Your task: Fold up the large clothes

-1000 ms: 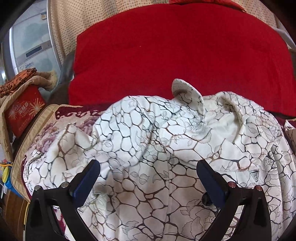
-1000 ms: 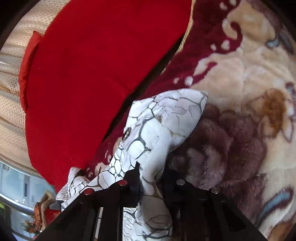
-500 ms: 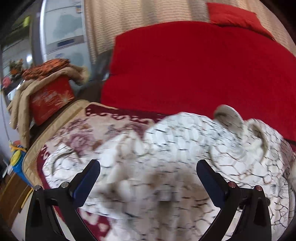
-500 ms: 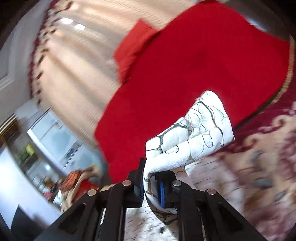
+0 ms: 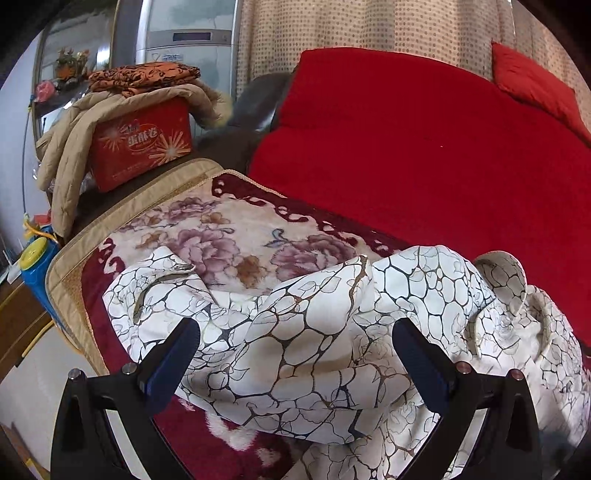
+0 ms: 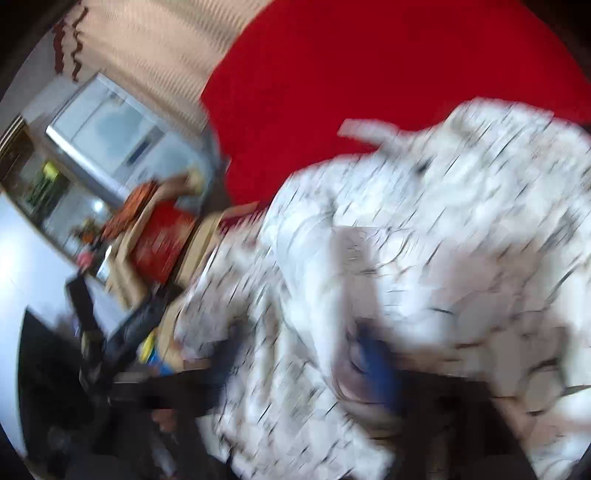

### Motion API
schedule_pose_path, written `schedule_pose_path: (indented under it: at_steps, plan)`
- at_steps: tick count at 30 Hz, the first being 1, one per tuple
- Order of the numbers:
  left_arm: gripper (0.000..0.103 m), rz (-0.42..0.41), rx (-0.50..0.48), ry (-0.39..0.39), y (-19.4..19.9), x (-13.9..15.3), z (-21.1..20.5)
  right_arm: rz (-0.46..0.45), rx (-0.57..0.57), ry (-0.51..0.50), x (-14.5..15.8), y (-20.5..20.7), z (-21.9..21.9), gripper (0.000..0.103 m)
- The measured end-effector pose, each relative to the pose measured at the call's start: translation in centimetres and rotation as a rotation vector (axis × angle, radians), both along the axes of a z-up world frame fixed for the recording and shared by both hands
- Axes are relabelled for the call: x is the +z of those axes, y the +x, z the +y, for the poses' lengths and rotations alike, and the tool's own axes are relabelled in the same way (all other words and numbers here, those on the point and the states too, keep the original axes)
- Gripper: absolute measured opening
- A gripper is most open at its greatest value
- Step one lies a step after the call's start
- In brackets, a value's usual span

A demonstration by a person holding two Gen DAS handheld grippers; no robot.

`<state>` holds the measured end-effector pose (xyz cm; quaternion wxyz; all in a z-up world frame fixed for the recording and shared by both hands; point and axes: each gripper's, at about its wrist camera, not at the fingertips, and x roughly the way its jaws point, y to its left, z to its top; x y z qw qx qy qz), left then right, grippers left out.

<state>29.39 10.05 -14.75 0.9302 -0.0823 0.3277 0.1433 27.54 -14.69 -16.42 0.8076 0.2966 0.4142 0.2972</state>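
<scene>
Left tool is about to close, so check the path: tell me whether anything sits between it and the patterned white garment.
Nothing visible does. The left tool is open, its blue-padded fingers straddling the crumpled white garment with the dark crackle pattern, which lies directly in front on the floral plush blanket.

The garment (image 5: 314, 332) is white with a dark, gold-tinged crackle pattern. The blanket (image 5: 221, 236) is cream with mauve flowers and a maroon border. The cushion (image 5: 424, 147) is plain red. The box (image 5: 142, 142) is red with gold starbursts. The curtain (image 5: 369, 26) is beige with small dots.
</scene>
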Motion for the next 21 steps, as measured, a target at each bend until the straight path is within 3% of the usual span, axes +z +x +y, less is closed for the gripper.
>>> schedule_pose_path:
  at_steps: [4,8,10,13,17,21]
  plan:
    - [0.103,0.003,-0.044,-0.03,-0.1,0.0,-0.3,-0.071,0.024,-0.049,1.6,-0.8,1.4,0.086]
    - [0.103,0.024,-0.16,-0.083,0.0,-0.5,-2.1,-0.154,-0.087,-0.088,3.3,-2.9,-1.7,0.085]
    - [0.103,0.034,-0.202,-0.064,0.1,-0.8,-3.5,-0.163,-0.151,-0.107,3.5,-3.6,-3.9,0.079]
    - [0.103,0.054,-0.241,0.018,0.0,-1.4,-5.8,-0.102,-0.216,-0.155,2.5,-3.6,-7.1,0.072]
    - [0.103,0.066,-0.254,0.08,0.1,-1.7,-7.2,0.114,-0.185,-0.22,-2.3,-0.8,-7.4,0.062]
    - [0.103,0.065,-0.208,0.039,-0.8,-1.2,-5.1,0.052,-0.19,-0.19,-1.2,-1.0,-7.6,0.064]
